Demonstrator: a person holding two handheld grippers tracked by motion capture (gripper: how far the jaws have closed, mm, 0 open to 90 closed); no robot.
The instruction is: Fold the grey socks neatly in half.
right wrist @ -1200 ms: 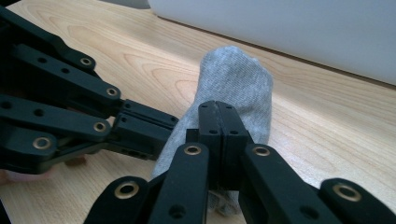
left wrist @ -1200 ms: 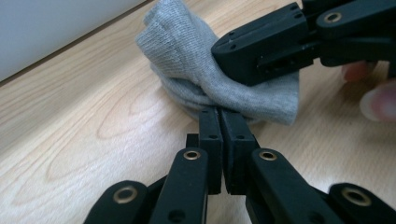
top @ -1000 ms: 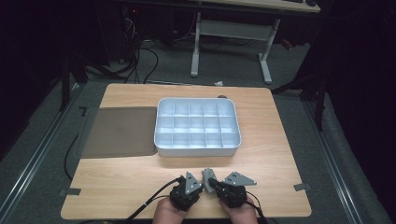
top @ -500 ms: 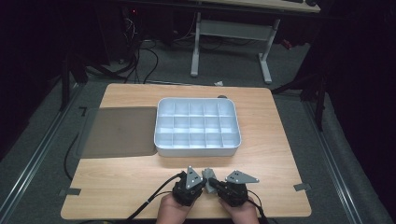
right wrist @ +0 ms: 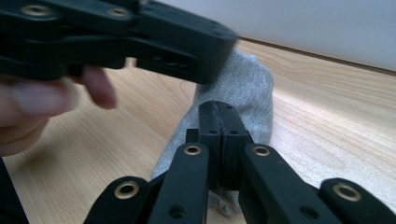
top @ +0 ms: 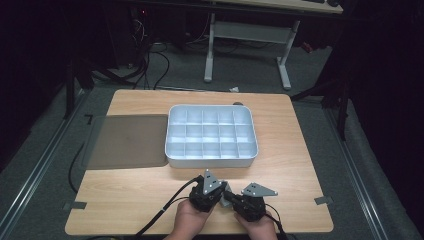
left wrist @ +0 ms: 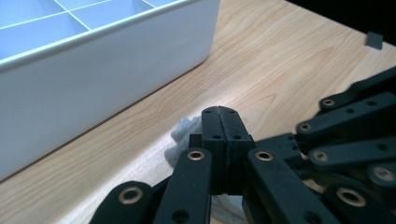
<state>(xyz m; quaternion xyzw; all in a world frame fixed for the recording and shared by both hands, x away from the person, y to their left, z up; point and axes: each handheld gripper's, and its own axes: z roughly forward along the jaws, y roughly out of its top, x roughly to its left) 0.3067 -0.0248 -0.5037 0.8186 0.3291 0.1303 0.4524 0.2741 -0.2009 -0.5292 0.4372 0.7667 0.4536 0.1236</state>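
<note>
A small grey cloth (top: 227, 196) lies on the wooden table (top: 300, 150) near its front edge, between my two grippers. My left gripper (left wrist: 220, 112) has its jaws pressed flat together, and the cloth (left wrist: 184, 131) lies under and just past their tips. The jaws of my right gripper (right wrist: 218, 106) are shut too, resting over the cloth (right wrist: 250, 88), whose bunched end rises beyond them. The left gripper's body (right wrist: 140, 37) hangs over the cloth's far end, held by a hand (right wrist: 42, 102). In the high view both grippers (top: 220, 194) (top: 235, 200) sit side by side.
A white compartment tray (top: 211, 161) stands just beyond the grippers; its cells look bare. A dark grey mat (top: 127, 141) lies to its left. Small tape pieces (top: 322, 201) mark the table's front corners. Cables (top: 165, 210) trail off the front edge.
The left gripper has shifted a little forward and up, toward the tray. The right gripper has stayed where it was. Both stay shut.
</note>
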